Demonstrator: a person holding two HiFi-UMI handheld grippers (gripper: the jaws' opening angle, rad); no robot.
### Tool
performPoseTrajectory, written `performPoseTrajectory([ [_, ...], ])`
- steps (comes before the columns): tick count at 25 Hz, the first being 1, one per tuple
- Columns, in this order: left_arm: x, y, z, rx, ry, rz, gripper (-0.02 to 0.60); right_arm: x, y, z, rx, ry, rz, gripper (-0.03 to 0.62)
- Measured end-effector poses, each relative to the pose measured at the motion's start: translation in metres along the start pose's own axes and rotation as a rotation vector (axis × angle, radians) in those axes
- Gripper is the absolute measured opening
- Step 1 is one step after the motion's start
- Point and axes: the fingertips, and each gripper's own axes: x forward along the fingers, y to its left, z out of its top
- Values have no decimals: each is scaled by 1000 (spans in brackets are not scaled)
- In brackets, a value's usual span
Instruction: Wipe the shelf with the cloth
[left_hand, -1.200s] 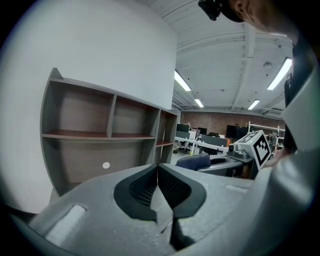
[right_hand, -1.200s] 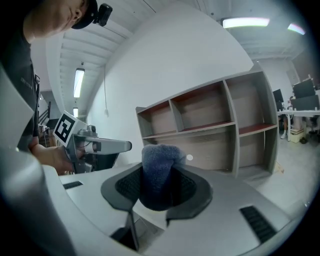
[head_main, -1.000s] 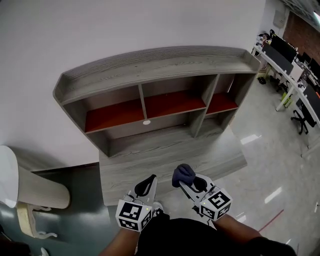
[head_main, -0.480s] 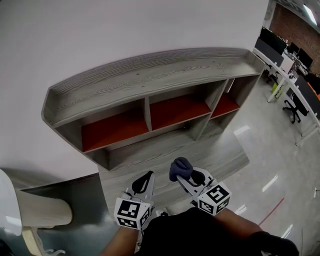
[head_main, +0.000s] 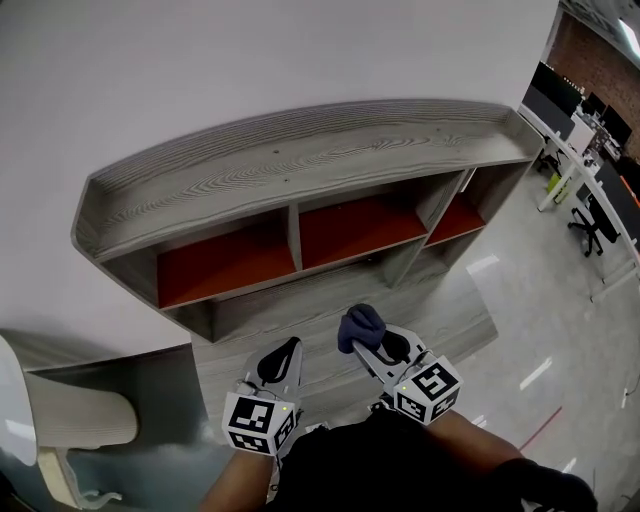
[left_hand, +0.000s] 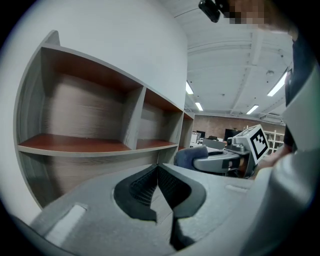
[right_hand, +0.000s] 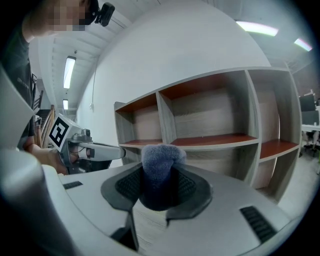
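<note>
Facing the grey wood-grain shelf (head_main: 300, 170), a person holds two grippers side by side in front of its low front ledge, neither touching it. The right gripper (head_main: 364, 338) pinches a bunched dark blue cloth (head_main: 361, 324) between its pads. The wad's long axis runs along the jaws, and its rounded end pokes out past the tips toward the shelf's middle compartment. In the right gripper view the cloth (right_hand: 161, 167) stands upright in the jaws, with the red-brown boards of the shelf beyond it. The left gripper (left_hand: 158, 172), before the shelf's left compartment, has its jaws pressed together on nothing. The shelf's long axis runs left to right along a white wall (head_main: 250, 60), its open compartments facing the person.
</note>
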Motion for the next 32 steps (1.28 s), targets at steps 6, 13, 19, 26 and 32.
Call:
performPoseTrajectory([
  [6,16,-4,4,-12,-2,57,10,4,-24,12,-41,-1,44,138],
  [13,30,-14,2,-20,19,117,11,7,-44,26,-64,-30,89,138],
  [19,33,-18,6,-3,31,153,11,23,-54,55,-158,-88,99,138],
  [26,25,-17,7,-17,34,192,11,61,-67,90,-260,-131,69,138],
  [32,16,-17,8,-18,28,227,11,103,-75,120,-327,-162,31,138],
])
